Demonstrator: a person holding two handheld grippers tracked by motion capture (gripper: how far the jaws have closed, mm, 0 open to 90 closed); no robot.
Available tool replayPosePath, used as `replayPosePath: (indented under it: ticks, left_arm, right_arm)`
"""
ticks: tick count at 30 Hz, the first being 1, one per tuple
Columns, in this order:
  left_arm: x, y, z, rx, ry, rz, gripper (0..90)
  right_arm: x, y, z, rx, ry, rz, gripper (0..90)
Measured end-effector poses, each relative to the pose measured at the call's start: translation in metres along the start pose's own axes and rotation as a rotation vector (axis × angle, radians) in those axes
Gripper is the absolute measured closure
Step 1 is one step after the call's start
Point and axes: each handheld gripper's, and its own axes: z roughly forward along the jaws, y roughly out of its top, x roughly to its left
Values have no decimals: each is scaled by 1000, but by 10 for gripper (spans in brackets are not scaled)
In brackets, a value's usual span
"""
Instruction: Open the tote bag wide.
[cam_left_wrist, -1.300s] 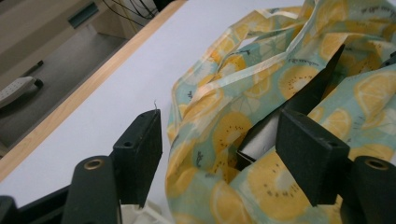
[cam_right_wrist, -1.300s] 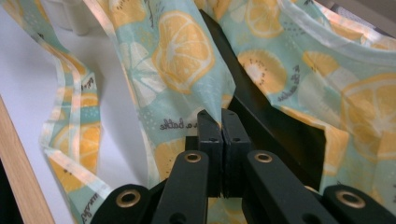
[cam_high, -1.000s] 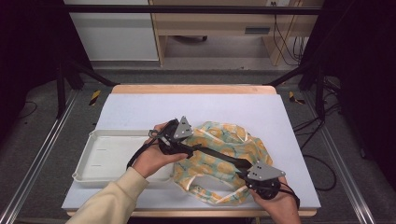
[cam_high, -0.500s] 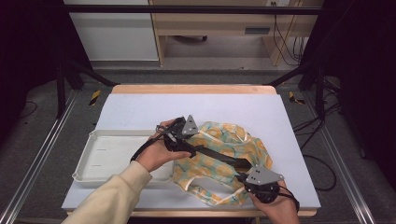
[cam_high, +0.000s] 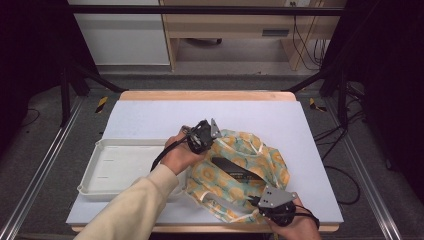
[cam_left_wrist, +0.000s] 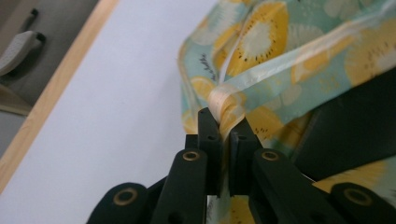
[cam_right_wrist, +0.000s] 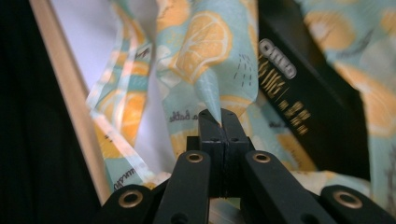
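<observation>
- the step in hand looks like opening or arranging a fruit-print plastic bag (cam_high: 240, 172) around a black box (cam_high: 239, 170) that lies inside it, with both grippers gripping the bag's rim from opposite sides.
- the left gripper (cam_high: 214, 136) sits at the bag's far left edge, just right of the white tray (cam_high: 115, 167); its jaws have just been closing, and in the left gripper view they stand narrow with a twisted fold of the cream-edged rim pinched between them (cam_left_wrist: 223, 122).
- the right gripper (cam_high: 256, 201) is at the near edge of the table (cam_high: 165, 117), by the bag's lower right corner; in the right gripper view its jaws are pressed tight together on a peak of thin film (cam_right_wrist: 219, 119).
- the bag lies mid-table, slightly toward the right and near side, well clear of the far wooden edge.
- the bag is a crinkled, thin, pale teal film printed with yellow and orange citrus slices, with a cream band along the rim and loose handle strips trailing toward the near edge.
- the box is long, flat and dark, with pale lettering on its face, lying aslant in the bag's mouth.
- next move, as a judgement: with both holds set, the hands would likely draw the rim apart or lift it together; the film is slack and slippery, so an even, gentle pull is called for, lest a fold slip out or the box slide.
</observation>
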Motion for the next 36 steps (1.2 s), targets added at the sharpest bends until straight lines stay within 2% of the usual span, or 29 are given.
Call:
replayPosePath:
  ticks: [6, 10, 12, 14, 15, 16, 17, 18, 19, 20, 23, 24, 25, 26, 28, 30, 31, 34, 36]
  left_arm:
    - [22, -1, 1, -84, 40, -148, 889]
    - [28, -5, 1, -99, 59, -188, 891]
    - [31, -6, 1, -104, 47, -209, 891]
    - [31, -7, 0, -119, -1, -238, 891]
    - [29, -7, -1, -125, -12, -238, 891]
    - [28, -6, -2, -128, -17, -231, 891]
    - [27, -6, -3, -128, -30, -228, 892]
    - [26, -6, -5, -135, -35, -229, 892]
    - [25, -5, -7, -145, -42, -230, 892]
    - [24, -5, -9, -149, -45, -226, 892]
    - [21, -2, -15, -162, -54, -216, 892]
    - [21, -2, -16, -164, -54, -215, 892]
    - [21, -2, -17, -165, -57, -215, 892]
    - [21, -2, -17, -162, -63, -215, 892]
    - [21, -2, -19, -172, -79, -230, 892]
    - [20, -1, -21, -180, -77, -223, 893]
    - [19, -1, -23, -181, -80, -220, 893]
    - [18, 0, -27, -199, -89, -224, 894]
    - [17, 0, -30, -213, -97, -227, 893]
  right_arm:
    - [7, -7, 1, 61, 27, -24, 900]
    - [9, -11, -2, 91, 23, -28, 900]
    - [8, -15, -3, 97, 23, -15, 900]
    - [7, -17, -4, 92, 25, 7, 900]
    - [6, -17, -5, 81, 26, 22, 895]
    - [4, -17, -6, 67, 19, 26, 848]
    - [2, -14, -10, 27, 6, 56, 712]
    - [2, -14, -10, 27, 6, 56, 712]
    - [0, -8, -16, 0, -7, 74, 610]
    - [0, -8, -16, 0, -7, 74, 610]
    - [-2, 3, -27, -18, -35, 78, 507]
    - [-5, 9, -32, -32, -53, 80, 479]
    - [-12, 19, -40, -51, -106, 90, 443]
    - [-12, 19, -40, -51, -106, 90, 443]
    - [-22, 26, -45, -57, -171, 108, 416]
    - [-35, 30, -45, -37, -245, 147, 392]
    - [-39, 30, -43, -27, -260, 160, 377]
    - [-59, 26, -25, 51, -298, 212, 347]
    - [-68, 22, -16, 84, -298, 255, 365]
